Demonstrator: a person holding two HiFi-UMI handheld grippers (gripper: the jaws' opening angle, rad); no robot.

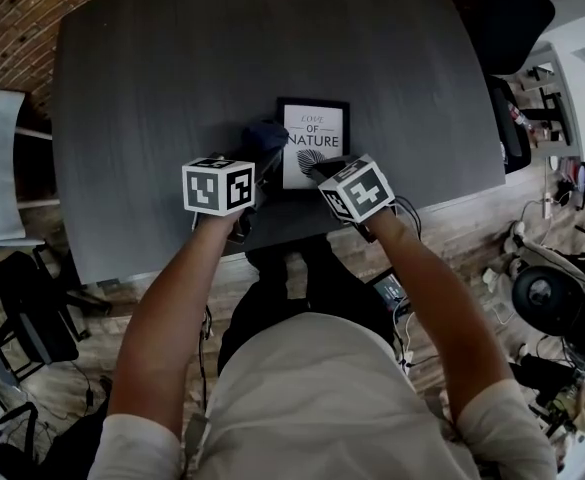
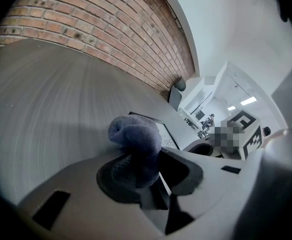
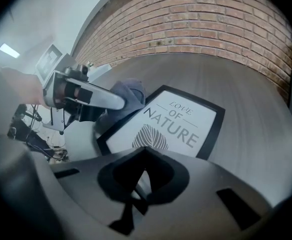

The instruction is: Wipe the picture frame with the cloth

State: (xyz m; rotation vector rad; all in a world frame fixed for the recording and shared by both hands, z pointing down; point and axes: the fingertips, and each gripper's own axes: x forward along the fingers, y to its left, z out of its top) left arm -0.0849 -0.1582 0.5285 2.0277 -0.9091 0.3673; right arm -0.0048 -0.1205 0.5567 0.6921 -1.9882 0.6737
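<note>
1. scene. the picture frame (image 1: 314,143) lies flat on the dark grey table (image 1: 152,68), towards its near edge and right of centre. it has a black border and a white print with a leaf motif. the person stands at the near side, 1 gripper in each hand.

2. left gripper (image 1: 262,156). the jaws are clamped on the cloth (image 2: 136,144), a bunched blue-grey wad that bulges out past the jaw tips. in the right gripper view the wad sits against the frame's left border, towards the far-left corner. contact looks probable, but how hard it presses cannot be told.

3. right gripper (image 1: 320,171). the jaws are together with nothing between them. the tips point steeply down at the frame's near edge, right of the cloth. they appear to rest on or just above the border. judgement: this gripper steadies the frame so that it does not slide under the cloth.

4. progress. judgement: the wiping step is in hand.
- done: cloth picked up and brought to the frame; frame apparently braced.
- not determinable: how much of the surface has been covered. no dust line or smear marks wiped area from unwiped area.
- left, judging by the cloth's place: the printed centre panel, plus the right and near borders, all well apart from the wad.

5. caution. the area under the right gripper's tips cannot be reached by the cloth while that gripper is set there.
</note>
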